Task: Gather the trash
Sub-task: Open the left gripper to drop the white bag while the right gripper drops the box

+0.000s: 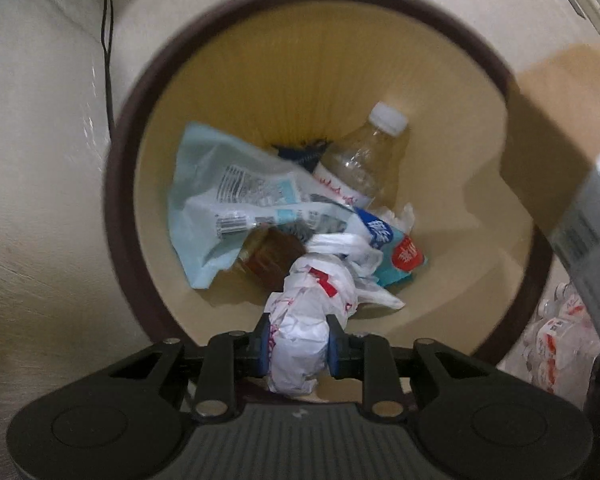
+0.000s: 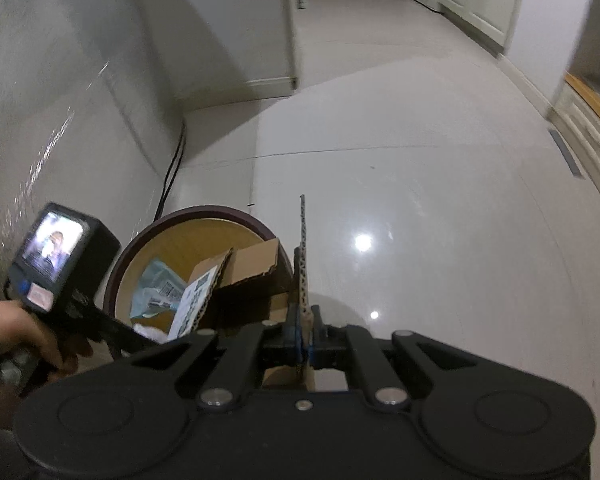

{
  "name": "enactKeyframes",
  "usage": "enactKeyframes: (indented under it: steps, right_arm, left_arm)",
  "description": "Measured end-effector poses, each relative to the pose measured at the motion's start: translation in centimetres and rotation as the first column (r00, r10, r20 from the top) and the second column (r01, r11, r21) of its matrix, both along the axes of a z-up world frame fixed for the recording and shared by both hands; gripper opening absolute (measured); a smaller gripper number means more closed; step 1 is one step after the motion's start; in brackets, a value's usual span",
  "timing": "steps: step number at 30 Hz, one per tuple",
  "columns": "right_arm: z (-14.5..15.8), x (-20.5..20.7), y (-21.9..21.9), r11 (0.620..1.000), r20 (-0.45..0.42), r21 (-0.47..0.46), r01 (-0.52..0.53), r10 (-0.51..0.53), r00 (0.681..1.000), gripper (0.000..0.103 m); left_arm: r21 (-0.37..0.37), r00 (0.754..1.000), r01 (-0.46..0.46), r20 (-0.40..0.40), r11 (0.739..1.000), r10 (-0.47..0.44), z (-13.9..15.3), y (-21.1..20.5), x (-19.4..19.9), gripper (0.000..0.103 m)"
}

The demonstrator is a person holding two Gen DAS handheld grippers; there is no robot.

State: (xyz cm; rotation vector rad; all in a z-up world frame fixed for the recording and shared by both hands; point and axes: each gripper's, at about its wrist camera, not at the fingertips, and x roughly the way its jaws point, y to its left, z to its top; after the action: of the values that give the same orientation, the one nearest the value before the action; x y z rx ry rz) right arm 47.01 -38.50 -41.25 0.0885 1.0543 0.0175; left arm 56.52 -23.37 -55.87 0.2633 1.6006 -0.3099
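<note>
The left gripper (image 1: 298, 346) pinches a crumpled wrapper (image 1: 300, 332) over the bin (image 1: 120, 184), lower centre. The right gripper (image 2: 303, 340) clamps a cardboard box (image 2: 252, 264) — likely to snag the rim.

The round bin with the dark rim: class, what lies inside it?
Inside the bin: a clear bottle, a pale blue wrapper, white plastic bags, a brown item. The bottom is mostly covered.

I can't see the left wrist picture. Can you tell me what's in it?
The left gripper holds a crumpled white plastic bag over a round trash bin. Inside lie a clear bottle and wrappers. A cardboard box pokes in from the right.
</note>
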Motion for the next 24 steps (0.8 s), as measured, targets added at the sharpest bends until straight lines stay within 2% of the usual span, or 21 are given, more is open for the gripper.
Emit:
enactKeyframes:
  steps: [1,2,4,6,8,11,14,16,18,20,24]
  right_arm:
    - [-0.4,0.8,0.3,1.0,0.0,-0.007,-0.021,0.021,1.0,0.003]
    - [-0.8,1.5,0.7,0.999,-0.003,-0.011,-0.039,0.039,0.999,0.003]
    - [-1.6,3.2,1.7,0.997,-0.01,-0.015,-0.08,0.08,0.997,0.003]
    - [-2.4,4.5,2.6,0.994,-0.019,0.009,-0.108,0.108,0.994,0.003]
    - [-3.5,6.1,3.7,0.99,-0.035,0.035,-0.135,0.136,0.99,0.003]
    - [-5.3,8.0,5.0,0.986,-0.065,0.046,-0.157,0.16,0.985,0.003]
    - [-7.3,9.1,5.8,0.986,-0.099,0.05,-0.16,0.164,0.981,0.003]
    - [-8.7,9.4,6.0,0.984,-0.119,0.071,-0.164,0.171,0.978,0.004]
    - [-9.8,9.4,6.1,0.982,-0.13,0.107,-0.157,0.17,0.977,0.011]
    - [-10.2,9.2,5.8,0.982,-0.146,0.141,-0.124,0.145,0.979,0.049]
    - [-9.3,7.8,4.9,0.989,-0.133,0.101,-0.112,0.126,0.983,0.056]
  left_arm:
    - [-0.018,1.0,-0.009,0.005,1.0,0.009,-0.4,0.3,0.1,0.028]
    - [-0.004,1.0,-0.002,0.017,1.0,0.002,-0.3,0.2,0.2,0.028]
    - [-0.023,0.998,0.035,0.045,0.999,-0.034,-0.1,-0.2,0.2,0.028]
    - [-0.052,0.999,0.019,0.037,0.998,-0.018,-0.3,0.0,0.1,0.028]
    - [-0.062,0.997,0.044,0.063,0.997,-0.04,-0.2,0.1,-0.6,0.028]
    - [-0.083,0.997,0.029,0.073,0.996,-0.023,0.8,0.6,-1.6,0.033]
    - [-0.139,0.998,-0.023,0.052,0.99,0.031,2.4,1.6,-2.3,0.051]
    - [-0.165,0.997,-0.025,0.062,0.986,0.036,3.6,1.9,-2.6,0.076]
    - [-0.18,0.996,-0.014,0.087,0.984,0.03,4.9,1.9,-3.0,0.085]
    - [-0.189,0.994,-0.019,0.1,0.982,0.038,6.0,2.0,-3.3,0.089]
    - [-0.204,0.992,-0.029,0.113,0.979,0.053,8.0,2.6,-4.2,0.09]
